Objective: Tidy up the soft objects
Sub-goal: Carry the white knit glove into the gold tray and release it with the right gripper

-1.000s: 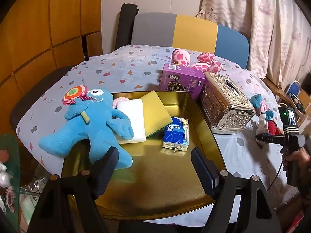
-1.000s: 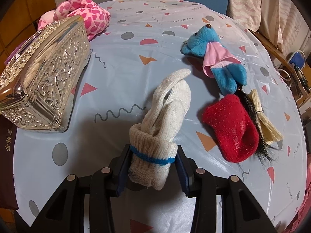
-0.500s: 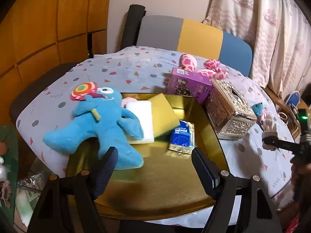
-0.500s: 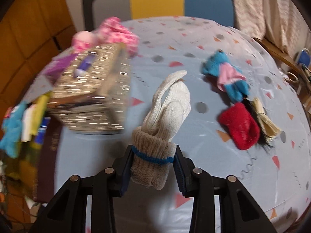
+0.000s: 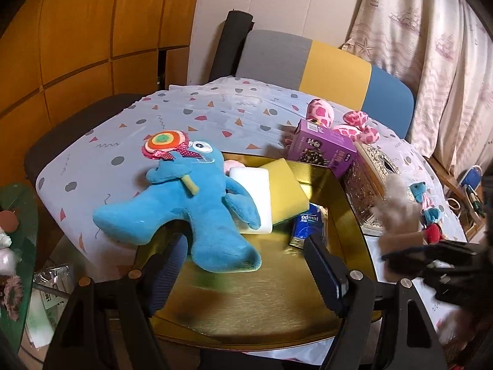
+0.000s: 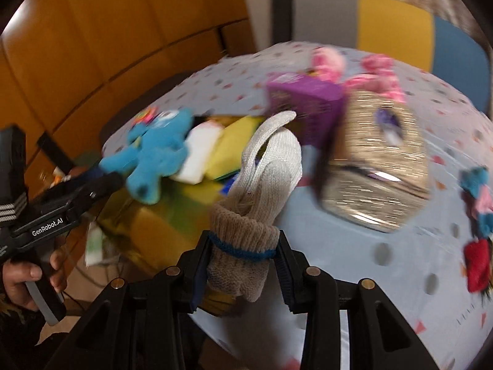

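Readable text: "GenRobot.AI" in white on the side of the black left gripper point(image 6: 101, 182), seen from the right wrist cam w/ a hand point(image 6: 29, 277) round its grey handle. The small blue tissue pack point(image 5: 308, 225) shows white lettering, upside down, approx "Tempo". The purple cardboard box point(image 5: 323, 151) has print on its face, too small to read.

Task item: a rolled pair of cream knit gloves point(image 6: 258, 203), ribbed beige cuff w/ a thin blue band. The right gripper point(image 6: 242, 269) is clamped on it at the cuff, both pads pressing in at the band; the roll sticks up and fwd from the jaws. It's off the tabletop point(image 5: 215, 114), near the right edge of the gold metal tray point(image 5: 255, 302), just in front of the silver embossed tissue box point(image 6: 379, 160). Right cam heavily blurred.

Left gripper point(image 5: 246, 265): jaws wide apart, nothing between them, over the tray's near part.

In the tray: big blue plush toy point(image 5: 197, 209) w/ a rainbow lollipop, half over the left rim; white sponge point(image 5: 252, 191) and yellow sponge point(image 5: 283, 188) side by side, touching; tissue pack just right of them. Pink spotted plush point(image 5: 342, 120) behind the purple box.
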`<state>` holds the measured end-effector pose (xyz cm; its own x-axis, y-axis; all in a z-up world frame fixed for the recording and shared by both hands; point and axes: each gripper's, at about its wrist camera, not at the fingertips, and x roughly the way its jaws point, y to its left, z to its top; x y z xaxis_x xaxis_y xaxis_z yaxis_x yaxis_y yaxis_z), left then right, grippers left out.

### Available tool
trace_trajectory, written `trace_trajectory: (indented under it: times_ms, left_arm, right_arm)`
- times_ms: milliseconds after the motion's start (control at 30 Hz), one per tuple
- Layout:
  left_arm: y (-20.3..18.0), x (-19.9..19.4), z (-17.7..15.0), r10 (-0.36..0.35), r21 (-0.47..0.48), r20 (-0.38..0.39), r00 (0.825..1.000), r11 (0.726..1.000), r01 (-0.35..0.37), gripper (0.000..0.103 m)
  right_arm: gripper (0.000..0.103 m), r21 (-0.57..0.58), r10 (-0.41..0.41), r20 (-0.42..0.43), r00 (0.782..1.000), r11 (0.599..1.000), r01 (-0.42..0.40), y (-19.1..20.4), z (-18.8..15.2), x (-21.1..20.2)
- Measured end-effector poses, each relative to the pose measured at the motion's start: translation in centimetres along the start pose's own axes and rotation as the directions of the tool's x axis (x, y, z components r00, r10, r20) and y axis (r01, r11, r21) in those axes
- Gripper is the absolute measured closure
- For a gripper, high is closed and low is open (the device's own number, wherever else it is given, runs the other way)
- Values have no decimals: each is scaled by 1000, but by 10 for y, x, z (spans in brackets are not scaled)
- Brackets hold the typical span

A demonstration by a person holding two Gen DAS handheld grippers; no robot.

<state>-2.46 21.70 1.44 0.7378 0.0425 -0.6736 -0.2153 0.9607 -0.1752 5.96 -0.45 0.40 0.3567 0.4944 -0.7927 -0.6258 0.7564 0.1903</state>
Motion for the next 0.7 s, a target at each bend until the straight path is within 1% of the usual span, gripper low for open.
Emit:
trace_trajectory:
  times_ms: [100, 167, 233, 300, 367, 400, 500, 567, 700]
  left_arm:
    - [2, 1, 0, 1, -5, -5, 1000, 1000, -1, 25]
    - [4, 1, -1, 1, -10, -6, 1000, 1000, -1, 25]
    - [6, 3, -2, 0, -15, -11, 1000, 1000, 0, 25]
    - [8, 4, -4, -1, -18, -14, 1000, 1000, 0, 25]
    - [9, 5, -5, -1, -20, -23, 1000, 1000, 0, 25]
    - [9, 6, -6, -3, -22, -25, 1000, 1000, 2, 25]
    - [8, 7, -8, -7, -16, -32, 999, 1000, 7, 25]
    - [6, 7, -8, -9, -14, -30, 1000, 1000, 8, 25]
    - [4, 7, -8, -7, -6, -29, 1000, 1000, 7, 25]
  right_arm:
    - [64, -40, -19, -35, 999, 999, 17, 17, 7, 22]
    - [64, -48, -38, -60, 997, 998, 35, 19, 7, 33]
    - [63, -56, -83, -99, 992, 995, 78, 18, 8, 47]
    - [61, -59, -96, -121, 988, 994, 89, 16, 6, 54]
    - [59, -52, -115, -126, 985, 993, 110, 14, 6, 61]
    - [59, -50, -141, -128, 982, 990, 135, 13, 5, 63]
    - [55, -50, -137, -116, 984, 990, 132, 14, 5, 62]
    - [55, -59, -143, -101, 985, 989, 137, 16, 7, 58]
    - [55, -33, -128, -66, 990, 991, 126, 12, 6, 45]
